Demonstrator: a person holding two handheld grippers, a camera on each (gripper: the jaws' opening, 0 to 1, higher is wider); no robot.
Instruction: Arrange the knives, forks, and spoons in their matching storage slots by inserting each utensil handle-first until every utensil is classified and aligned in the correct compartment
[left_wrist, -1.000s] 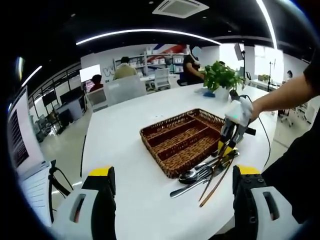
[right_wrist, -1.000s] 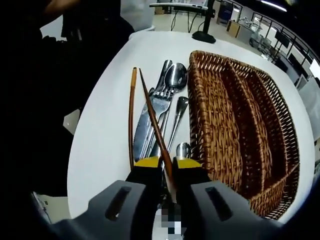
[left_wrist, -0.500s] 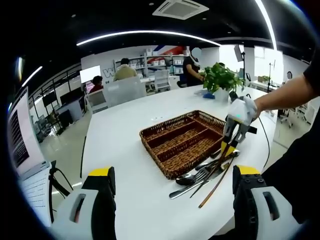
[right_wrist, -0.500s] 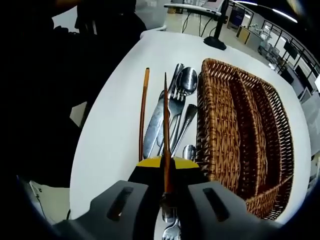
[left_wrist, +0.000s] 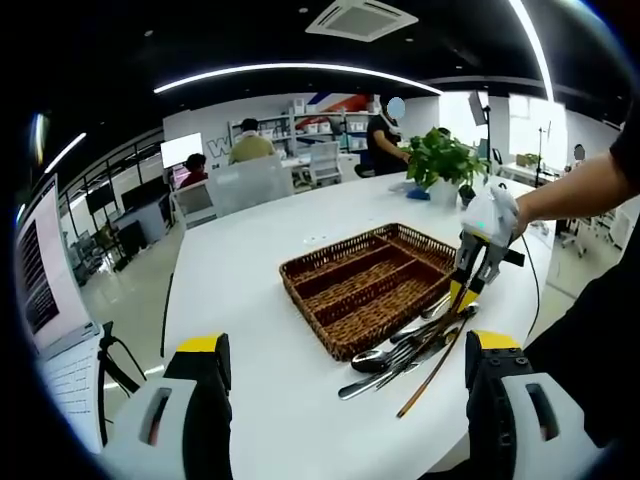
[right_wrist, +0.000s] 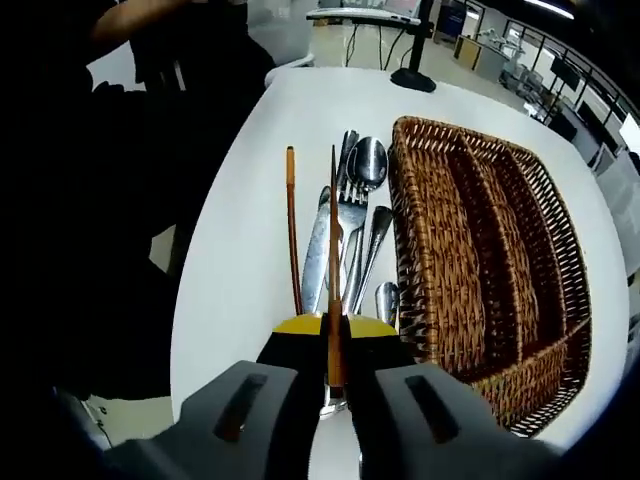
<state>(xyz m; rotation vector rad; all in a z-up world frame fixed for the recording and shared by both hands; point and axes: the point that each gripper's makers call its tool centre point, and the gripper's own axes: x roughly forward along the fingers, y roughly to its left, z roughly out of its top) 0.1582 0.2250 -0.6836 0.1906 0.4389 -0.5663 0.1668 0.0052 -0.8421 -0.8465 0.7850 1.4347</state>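
White round table (left_wrist: 250, 290) in an open office; right gripper (right_wrist: 327, 330) fingers clamp a chopstick (right_wrist: 332, 250), left gripper (left_wrist: 345, 365) fingers spread.

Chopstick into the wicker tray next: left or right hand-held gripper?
Right. The right hand-held gripper is already shut on one chopstick, beside the wicker tray. The left hand-held gripper is open with nothing in it, at the table edge, farther from the tray.

Open-plan office, long white worktop (left_wrist: 260, 270) with a potted plant (left_wrist: 440, 158), people seated at desks (left_wrist: 250, 140) further back, shelving (left_wrist: 320, 128) along the far wall, monitors (left_wrist: 150, 190) in rows — dark ceiling with strip lights (left_wrist: 290, 70), a ceiling air-conditioning unit (left_wrist: 360, 15).
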